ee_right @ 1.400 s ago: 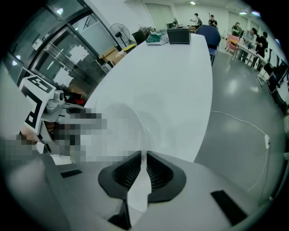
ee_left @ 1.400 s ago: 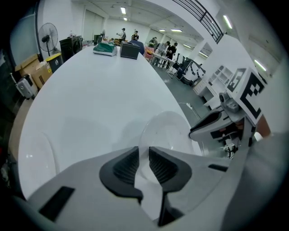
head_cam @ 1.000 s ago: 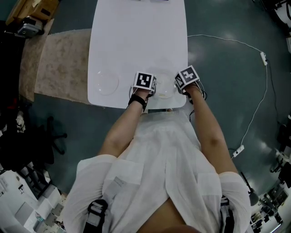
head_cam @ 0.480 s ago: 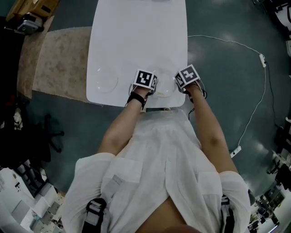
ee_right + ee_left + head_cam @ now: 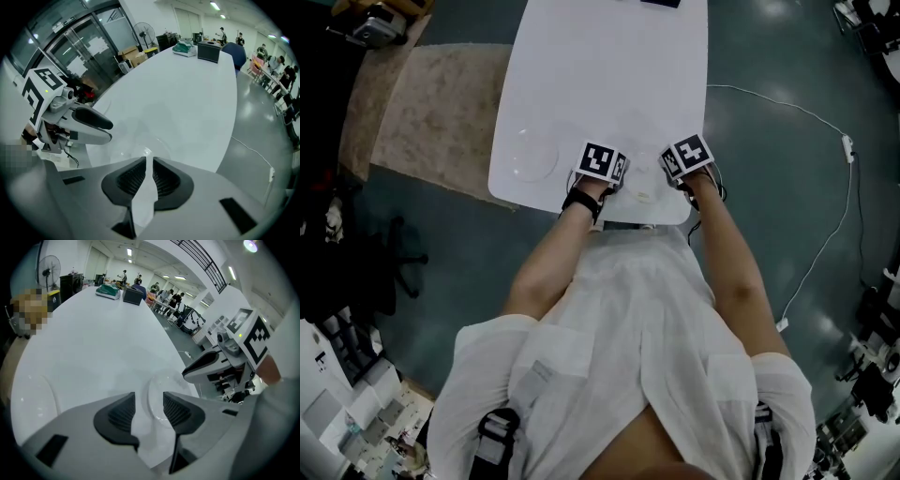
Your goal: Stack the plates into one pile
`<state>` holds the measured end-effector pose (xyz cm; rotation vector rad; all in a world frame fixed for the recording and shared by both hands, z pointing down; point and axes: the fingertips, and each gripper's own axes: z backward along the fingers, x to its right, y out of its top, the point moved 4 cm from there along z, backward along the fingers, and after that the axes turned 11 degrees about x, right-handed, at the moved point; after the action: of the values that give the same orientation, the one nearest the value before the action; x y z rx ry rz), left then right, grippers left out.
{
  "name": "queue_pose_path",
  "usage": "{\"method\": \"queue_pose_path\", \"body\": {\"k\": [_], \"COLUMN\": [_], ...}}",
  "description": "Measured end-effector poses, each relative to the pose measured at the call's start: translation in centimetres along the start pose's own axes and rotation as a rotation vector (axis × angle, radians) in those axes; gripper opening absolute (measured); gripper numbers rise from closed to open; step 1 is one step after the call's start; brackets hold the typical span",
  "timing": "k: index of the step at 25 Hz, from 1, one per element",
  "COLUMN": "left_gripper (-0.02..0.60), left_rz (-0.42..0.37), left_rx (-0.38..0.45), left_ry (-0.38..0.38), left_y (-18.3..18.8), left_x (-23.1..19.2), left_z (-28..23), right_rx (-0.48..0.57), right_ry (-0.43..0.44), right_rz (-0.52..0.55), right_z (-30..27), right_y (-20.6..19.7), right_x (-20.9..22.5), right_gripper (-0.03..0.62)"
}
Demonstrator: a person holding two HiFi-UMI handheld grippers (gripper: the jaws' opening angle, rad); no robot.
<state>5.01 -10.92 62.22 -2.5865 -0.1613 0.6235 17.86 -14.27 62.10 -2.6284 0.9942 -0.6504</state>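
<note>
Plates: two clear glass ones on the white table (image 5: 609, 66), not yet in one pile. The near plate (image 5: 642, 183) lies at the table's lower edge, lower centre of the head view, between the two tools. The second plate (image 5: 534, 155) sits well apart to its left, near the table's lower left corner.

Left gripper (image 5: 605, 171): its jaws have just been opening and stand wide. In its own view the near plate's rim (image 5: 157, 397) shows in the gap, with neither pad pressing on it.

Right gripper (image 5: 682, 161): jaws nearly together, pinching the thin clear rim of the near plate between the pads.

Assessment: the right tool alone has the plate, and the stacking move itself is pending. The next move, in my judgement, calls for carrying the near plate leftward, kept level. It must then be centred over the second plate and lowered to contact before release.
</note>
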Motion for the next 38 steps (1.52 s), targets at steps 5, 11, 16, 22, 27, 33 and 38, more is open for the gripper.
{"method": "queue_pose_path", "body": {"k": [5, 11, 16, 22, 27, 33, 38], "left_gripper": [0.174, 0.120, 0.121, 0.114, 0.114, 0.114, 0.149], "left_rz": [0.047, 0.120, 0.189, 0.253, 0.301, 0.354, 0.368], "left_rx": [0.030, 0.071, 0.094, 0.096, 0.094, 0.080, 0.059], "left_ry": [0.030, 0.105, 0.178, 0.243, 0.279, 0.272, 0.242], "left_y": [-0.5, -1.9, -3.7, -7.0, -8.6, -9.5, -9.7], "left_x": [-2.8, -8.4, -12.9, -17.9, -21.5, -24.6, -25.8], "left_z": [2.6, 6.7, 10.4, 14.2, 16.1, 16.6, 16.1], "right_rx": [0.000, -0.004, -0.025, -0.048, -0.063, -0.086, -0.103], "right_ry": [0.036, 0.080, 0.120, 0.158, 0.173, 0.155, 0.130], "right_rz": [0.077, 0.176, 0.238, 0.287, 0.308, 0.306, 0.274], "right_z": [-1.6, -4.7, -7.5, -10.9, -13.2, -15.5, -16.8], "right_y": [2.9, 6.9, 9.4, 10.7, 12.2, 13.7, 14.2], "right_x": [-3.2, -8.2, -12.3, -17.5, -20.3, -21.0, -20.6], "right_gripper": [0.064, 0.069, 0.074, 0.092, 0.101, 0.130, 0.146]}}
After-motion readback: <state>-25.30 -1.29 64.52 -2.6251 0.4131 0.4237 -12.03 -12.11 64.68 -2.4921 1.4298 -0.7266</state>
